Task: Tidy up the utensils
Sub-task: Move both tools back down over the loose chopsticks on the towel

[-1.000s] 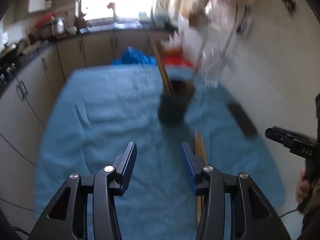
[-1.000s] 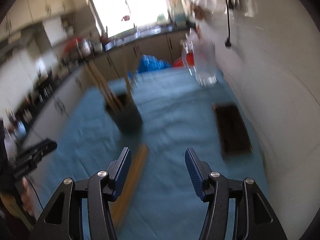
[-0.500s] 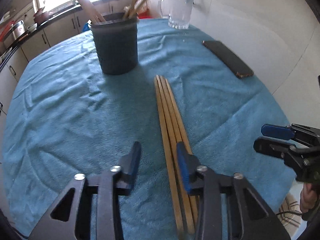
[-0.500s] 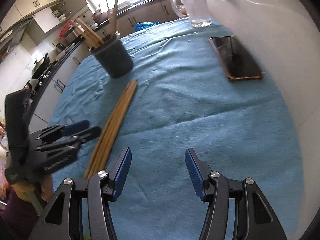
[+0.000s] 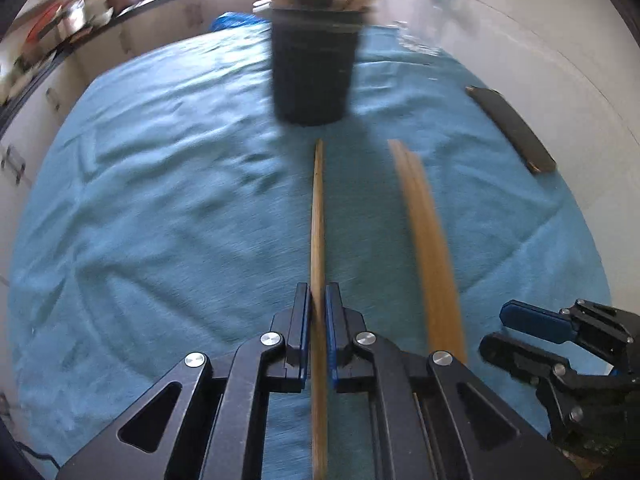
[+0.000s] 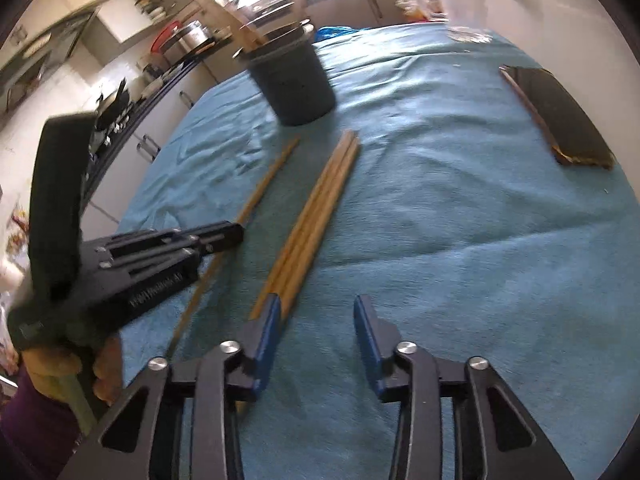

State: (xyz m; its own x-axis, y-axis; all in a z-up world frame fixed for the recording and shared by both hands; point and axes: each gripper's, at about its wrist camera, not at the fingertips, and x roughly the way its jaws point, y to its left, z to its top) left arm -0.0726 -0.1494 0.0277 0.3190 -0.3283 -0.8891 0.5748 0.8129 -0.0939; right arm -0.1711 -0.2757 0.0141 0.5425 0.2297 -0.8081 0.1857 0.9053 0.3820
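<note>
The left gripper (image 5: 318,300) has its blue-padded black jaws clamped on a single wooden stick (image 5: 318,216), a slender, smooth, pale-brown rod that runs straight ahead from the pads toward a dark, slightly tapered utensil holder (image 5: 314,72) standing directly beyond its tip. Just to the right of this gripper lies a bundle of sticks (image 5: 430,240) of the same wood, pressed side by side on the blue towel (image 5: 160,220), whose nap is soft and rumpled into shallow folds. The right gripper (image 6: 316,324) has its jaws closing with only towel between them; the near end of the bundle lies against the outer side of its left finger, not between the pads. Well ahead and to the right of both grippers rests a flat, dark, glossy phone (image 6: 560,116) with a brownish edge. The right wrist view alone shows the left gripper from the side, with a hand (image 6: 80,368) wrapped on its handle and the held stick angled just above the towel, though blur makes the gap hard to judge. It also shows wooden handles sticking out of the holder and a clear glass pitcher (image 6: 464,0) far ahead, which the left wrist view smears into streaks.
</note>
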